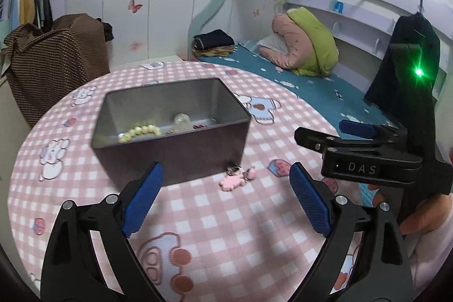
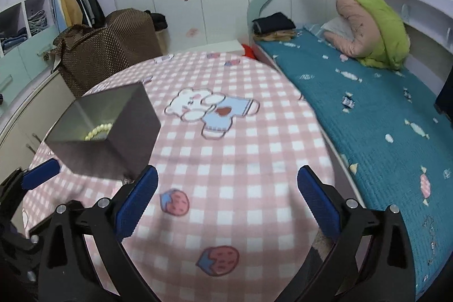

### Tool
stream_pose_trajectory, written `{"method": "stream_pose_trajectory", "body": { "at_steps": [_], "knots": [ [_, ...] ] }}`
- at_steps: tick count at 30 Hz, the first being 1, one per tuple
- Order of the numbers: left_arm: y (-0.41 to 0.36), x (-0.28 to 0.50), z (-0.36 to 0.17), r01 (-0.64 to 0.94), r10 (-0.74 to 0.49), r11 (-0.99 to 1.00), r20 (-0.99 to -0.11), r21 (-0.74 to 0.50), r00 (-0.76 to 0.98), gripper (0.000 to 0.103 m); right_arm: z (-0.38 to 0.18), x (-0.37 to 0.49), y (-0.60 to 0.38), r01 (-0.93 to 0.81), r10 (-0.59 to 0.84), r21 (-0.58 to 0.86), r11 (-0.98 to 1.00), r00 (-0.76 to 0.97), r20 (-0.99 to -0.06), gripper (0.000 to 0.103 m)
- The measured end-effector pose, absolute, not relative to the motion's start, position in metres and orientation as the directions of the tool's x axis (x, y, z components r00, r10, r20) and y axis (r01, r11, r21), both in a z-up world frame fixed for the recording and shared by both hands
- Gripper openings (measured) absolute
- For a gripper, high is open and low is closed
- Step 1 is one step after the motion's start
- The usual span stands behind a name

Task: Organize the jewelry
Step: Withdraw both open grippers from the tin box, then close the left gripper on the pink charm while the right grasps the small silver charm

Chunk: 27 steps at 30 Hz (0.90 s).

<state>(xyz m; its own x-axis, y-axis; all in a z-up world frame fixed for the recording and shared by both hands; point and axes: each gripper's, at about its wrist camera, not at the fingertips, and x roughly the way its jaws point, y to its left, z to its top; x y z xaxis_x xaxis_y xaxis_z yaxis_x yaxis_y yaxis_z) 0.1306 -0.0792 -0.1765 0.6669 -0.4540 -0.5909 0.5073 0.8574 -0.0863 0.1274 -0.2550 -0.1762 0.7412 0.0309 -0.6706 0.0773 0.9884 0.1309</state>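
A dark metal box (image 1: pixel 172 149) stands open on the pink checked tablecloth (image 1: pixel 226 231). Inside lie a pearl bracelet (image 1: pixel 140 132), a clear piece (image 1: pixel 182 122) and a small red item (image 1: pixel 199 126). A pink charm with a metal clasp (image 1: pixel 236 179) lies on the cloth just right of the box's near corner. My left gripper (image 1: pixel 226 200) is open and empty, a little short of the charm. My right gripper (image 2: pixel 226 203) is open and empty over bare cloth; the left wrist view shows it (image 1: pixel 348 132) at the right. The box (image 2: pixel 107 137) and bracelet (image 2: pixel 99 130) sit to its left.
The round table's edge (image 2: pixel 320 115) borders a bed with a teal cover (image 2: pixel 382 118), folded quilts (image 2: pixel 373 30) and dark clothes (image 2: pixel 273 23). A brown dotted bag (image 2: pixel 107 47) stands behind the table at the left, by wardrobe shelves (image 2: pixel 34 4).
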Motion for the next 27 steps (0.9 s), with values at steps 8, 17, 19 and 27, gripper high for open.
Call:
{"method": "stream_pose_trajectory", "body": {
  "at_steps": [8,17,19,27],
  "knots": [
    [-0.094,0.147,-0.194,0.533,-0.471,0.836,-0.672,-0.132,0.572,0.063,-0.185,0.125,-0.258,0.062,0.056,0.149,0.987,0.734,-0.677,0.095],
    [-0.104,0.166,-0.204,0.503,-0.464,0.842,-0.734,-0.192,0.496,0.044,-0.191,0.13,-0.256,0.041,0.091,0.173,0.984,0.722,-0.686,0.095],
    [-0.106,0.168,-0.204,0.488,-0.443,0.854,-0.74,-0.178,0.505,0.035,-0.191,0.129,-0.256,0.041,0.096,0.181,0.983,0.722,-0.685,0.095],
    [-0.106,0.166,-0.204,0.49,-0.435,0.855,-0.746,-0.168,0.504,0.014,-0.193,0.13,-0.258,0.034,0.103,0.183,0.983,0.719,-0.688,0.095]
  ]
}}
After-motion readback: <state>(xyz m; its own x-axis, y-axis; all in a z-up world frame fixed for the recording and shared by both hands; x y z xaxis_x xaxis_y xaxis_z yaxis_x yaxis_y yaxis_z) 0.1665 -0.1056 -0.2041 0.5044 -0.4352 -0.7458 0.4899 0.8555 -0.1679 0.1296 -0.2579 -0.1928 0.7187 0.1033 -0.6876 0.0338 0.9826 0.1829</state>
